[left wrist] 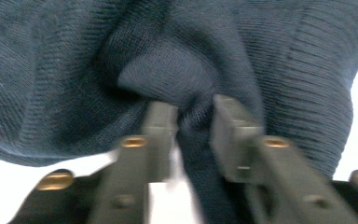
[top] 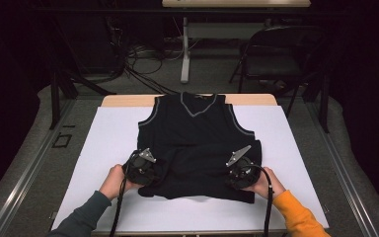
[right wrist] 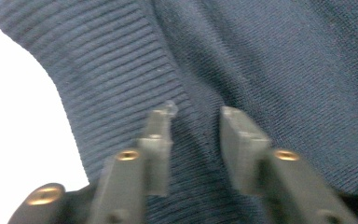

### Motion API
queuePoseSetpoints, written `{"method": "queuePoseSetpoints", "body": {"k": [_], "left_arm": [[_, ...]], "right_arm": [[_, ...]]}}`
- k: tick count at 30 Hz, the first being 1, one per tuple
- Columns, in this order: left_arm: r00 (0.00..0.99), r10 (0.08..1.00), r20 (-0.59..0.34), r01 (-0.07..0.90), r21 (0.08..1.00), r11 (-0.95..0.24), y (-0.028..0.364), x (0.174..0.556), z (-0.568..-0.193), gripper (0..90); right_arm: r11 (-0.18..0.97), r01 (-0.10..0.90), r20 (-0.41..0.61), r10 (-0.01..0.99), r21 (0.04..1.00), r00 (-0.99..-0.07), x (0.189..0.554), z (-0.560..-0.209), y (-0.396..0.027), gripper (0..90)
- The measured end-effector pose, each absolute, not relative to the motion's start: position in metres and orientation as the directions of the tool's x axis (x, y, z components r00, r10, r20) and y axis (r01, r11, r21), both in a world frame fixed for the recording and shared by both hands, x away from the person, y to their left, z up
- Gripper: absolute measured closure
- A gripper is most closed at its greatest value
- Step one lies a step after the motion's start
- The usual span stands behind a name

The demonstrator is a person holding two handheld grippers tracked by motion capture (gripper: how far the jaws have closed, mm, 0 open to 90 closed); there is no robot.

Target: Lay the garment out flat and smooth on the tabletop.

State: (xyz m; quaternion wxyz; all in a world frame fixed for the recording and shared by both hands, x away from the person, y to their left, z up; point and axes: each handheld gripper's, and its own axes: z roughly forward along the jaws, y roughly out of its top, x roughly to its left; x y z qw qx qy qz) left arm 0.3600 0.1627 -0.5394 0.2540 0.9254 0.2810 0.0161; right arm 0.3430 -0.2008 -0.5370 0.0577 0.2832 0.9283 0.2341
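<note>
A dark knit sleeveless vest (top: 197, 128) with a grey-trimmed V-neck lies flat on the white board (top: 111, 143), its lower part folded up over the middle. My left gripper (top: 150, 173) is at the fold's left end. In the left gripper view it (left wrist: 195, 109) is shut on a puckered bunch of the vest's cloth (left wrist: 168, 79). My right gripper (top: 234, 175) is at the fold's right end. In the right gripper view its jaws (right wrist: 196, 114) stand a little apart, with the ribbed hem (right wrist: 121, 79) lying smooth between them.
The board covers a wooden table (top: 128, 100) whose far edge shows behind the vest. White board (left wrist: 9, 186) shows below the cloth. A folding chair (top: 281, 54), a desk leg (top: 185, 49) and floor cables (top: 143, 59) stand beyond the table.
</note>
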Motion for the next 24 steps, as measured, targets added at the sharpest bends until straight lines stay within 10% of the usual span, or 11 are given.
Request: {"method": "queuePoseSetpoints", "body": {"k": [3, 18, 24], "left_arm": [[0.839, 0.532, -0.114, 0.516, 0.480, -0.710, 0.164, 0.357, -0.539, 80.5], [0.805, 0.580, -0.129, 0.566, 0.460, -0.684, 0.207, 0.332, -0.530, 80.8], [0.829, 0.553, -0.082, 0.515, 0.498, -0.698, 0.201, 0.326, -0.511, 43.6]], "right_arm": [[0.736, 0.490, 0.014, 0.548, 0.468, -0.836, 0.339, -0.536, -0.200, 84.9], [0.743, 0.481, 0.047, 0.522, 0.466, -0.852, 0.317, -0.524, -0.211, 86.4], [0.713, 0.499, 0.042, 0.553, 0.493, -0.832, 0.319, -0.522, -0.214, 61.2]]}}
